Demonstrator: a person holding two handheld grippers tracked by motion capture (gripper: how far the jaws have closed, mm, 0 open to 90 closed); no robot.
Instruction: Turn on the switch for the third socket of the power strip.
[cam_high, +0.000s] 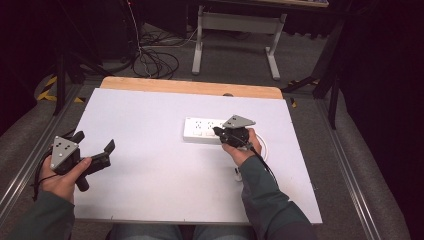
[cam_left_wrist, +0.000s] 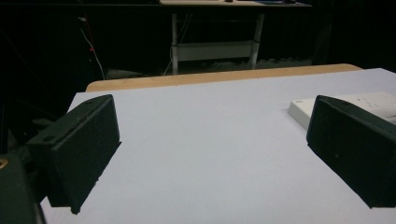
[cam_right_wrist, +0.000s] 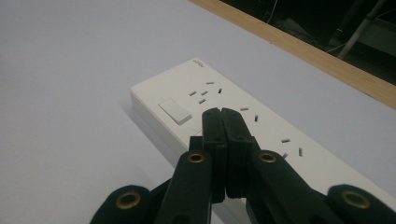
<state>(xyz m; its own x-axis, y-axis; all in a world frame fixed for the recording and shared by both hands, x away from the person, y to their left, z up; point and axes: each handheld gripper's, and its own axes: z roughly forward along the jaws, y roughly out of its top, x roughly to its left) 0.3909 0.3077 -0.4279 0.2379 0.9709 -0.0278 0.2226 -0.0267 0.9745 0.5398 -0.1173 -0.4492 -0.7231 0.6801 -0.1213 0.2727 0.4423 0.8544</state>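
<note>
The right gripper (cam_right_wrist: 221, 113), a black two-jaw tool with brass-coloured screws at its joints, has its jaws pressed flat together with nothing between them, and their tips sit over the top face of the long white plastic power strip (cam_right_wrist: 243, 126), just beside its white rocker switch (cam_right_wrist: 175, 111); whether the tips actually touch the strip I cannot tell. In the high view the same right gripper (cam_high: 218, 131) carries a grey three-cornered plate and is held in the person's right hand (cam_high: 243, 148), which reaches in over the near edge of the power strip (cam_high: 200, 129), and a white cable (cam_high: 264, 150) curls on the surface just beside that hand. The strip lies flat on the pale grey-white tabletop (cam_high: 150, 165), right of its middle and toward the far side, where a light wooden edge strip (cam_high: 190, 87) runs along the back. Well apart from it, at the near left corner, the left gripper (cam_high: 95, 143) rests in the person's left hand (cam_high: 62, 180) with its jaws standing wide apart and holding nothing; in the left gripper view bare tabletop (cam_left_wrist: 205, 140) lies between them and a corner of the power strip (cam_left_wrist: 301, 108) shows at the right.
</note>
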